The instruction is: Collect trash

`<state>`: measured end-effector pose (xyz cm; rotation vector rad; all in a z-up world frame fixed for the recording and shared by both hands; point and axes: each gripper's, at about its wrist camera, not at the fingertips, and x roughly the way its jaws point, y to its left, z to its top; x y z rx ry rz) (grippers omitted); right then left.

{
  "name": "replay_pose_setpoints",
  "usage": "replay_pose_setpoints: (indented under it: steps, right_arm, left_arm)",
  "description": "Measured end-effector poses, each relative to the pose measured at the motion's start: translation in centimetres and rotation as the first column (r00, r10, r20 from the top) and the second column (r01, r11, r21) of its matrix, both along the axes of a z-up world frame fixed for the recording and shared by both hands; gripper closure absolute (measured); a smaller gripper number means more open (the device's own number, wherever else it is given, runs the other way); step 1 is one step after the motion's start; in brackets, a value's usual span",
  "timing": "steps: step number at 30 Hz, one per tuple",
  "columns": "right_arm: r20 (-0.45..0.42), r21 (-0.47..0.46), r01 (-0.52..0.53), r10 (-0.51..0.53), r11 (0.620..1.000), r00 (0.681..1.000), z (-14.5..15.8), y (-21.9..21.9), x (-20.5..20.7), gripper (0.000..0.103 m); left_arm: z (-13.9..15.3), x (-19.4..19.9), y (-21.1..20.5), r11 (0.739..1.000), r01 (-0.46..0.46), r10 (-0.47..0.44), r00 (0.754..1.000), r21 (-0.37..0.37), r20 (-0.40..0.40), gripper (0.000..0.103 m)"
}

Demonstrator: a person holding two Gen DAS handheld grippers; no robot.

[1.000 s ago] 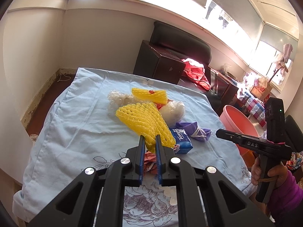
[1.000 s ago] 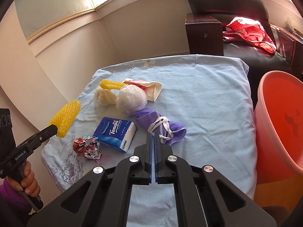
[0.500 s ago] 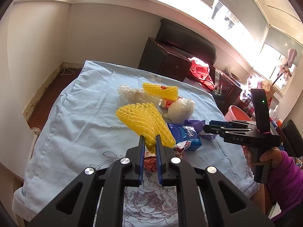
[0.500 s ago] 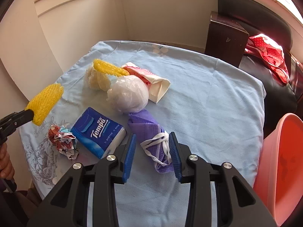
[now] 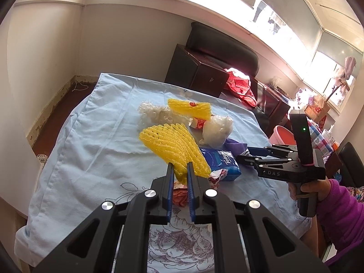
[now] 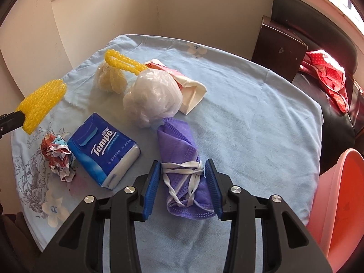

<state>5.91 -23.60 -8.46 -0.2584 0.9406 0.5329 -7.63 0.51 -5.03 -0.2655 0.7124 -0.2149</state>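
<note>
The right gripper (image 6: 183, 183), its jaws just opened, straddles a rolled purple face mask bound by its white ear loops (image 6: 182, 159) on the blue cloth-covered table (image 6: 250, 113), pads not yet pressing. The mask looks soft and light; the bound middle seems the best hold. The left gripper (image 5: 180, 183) pinches one yellow foam fruit net (image 5: 170, 145); a second (image 5: 188, 109) lies beyond. One blue tissue pack (image 6: 103, 147) sits alongside.
</note>
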Motion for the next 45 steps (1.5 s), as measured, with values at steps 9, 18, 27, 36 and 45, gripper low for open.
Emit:
replay_pose_setpoints:
  steps: [9,18,27,36,45]
  right_arm:
    - [0.005,0.124,0.051,-0.052,0.991,0.999,1.2,-1.6,-4.0,0.066]
    - [0.043,0.3,0.123,-0.142,0.946,0.989,3.9,-4.3,-8.1,0.066]
    - [0.06,0.388,0.195,-0.235,0.901,0.97,4.8,-7.3,-10.1,0.066]
    - [0.083,0.426,0.266,-0.33,0.865,0.94,5.3,-10.5,-10.7,0.066]
    - [0.107,0.46,0.376,-0.471,0.804,0.876,6.1,-16.1,-11.2,0.066]
  left_arm:
    - [0.9,-0.7,-1.1,1.0,0.02,-0.02,0.999,0.004,0.031,0.093]
    - [2.1,-0.9,-3.1,0.998,0.055,-0.055,0.996,0.003,0.067,0.093]
    - [3.6,-1.0,-7.6,0.99,0.132,-0.138,0.981,0.056,0.133,0.093]
    - [5.4,-0.5,-13.2,0.966,0.243,-0.256,0.948,0.089,0.191,0.093]
    - [6.4,0.6,-18.8,0.932,0.351,-0.363,0.906,0.092,0.218,0.093]
